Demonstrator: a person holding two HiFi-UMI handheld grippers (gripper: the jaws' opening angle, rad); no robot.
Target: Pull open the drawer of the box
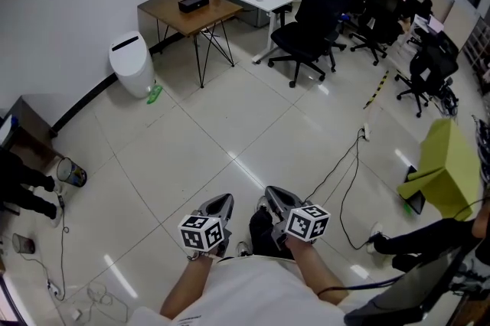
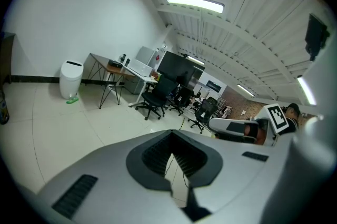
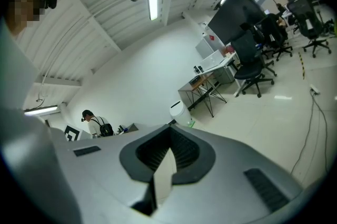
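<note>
Fingers of the left gripper [image 1: 220, 202] and right gripper [image 1: 277, 197] are clenched on nothing. The likely box [image 1: 193, 2], small and black, sits on the far table [image 1: 170, 17]. It is probably light, so steady its body while pulling the drawer front.

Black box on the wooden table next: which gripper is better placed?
Left, slightly: left gripper and right gripper are shut, empty, side by side; the black box sits far off, leftward.

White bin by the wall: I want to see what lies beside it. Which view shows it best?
The head view: the white bin is seen whole from above, with a green thing lying beside it. Both gripper views show the bin small and far, side-on.
</note>
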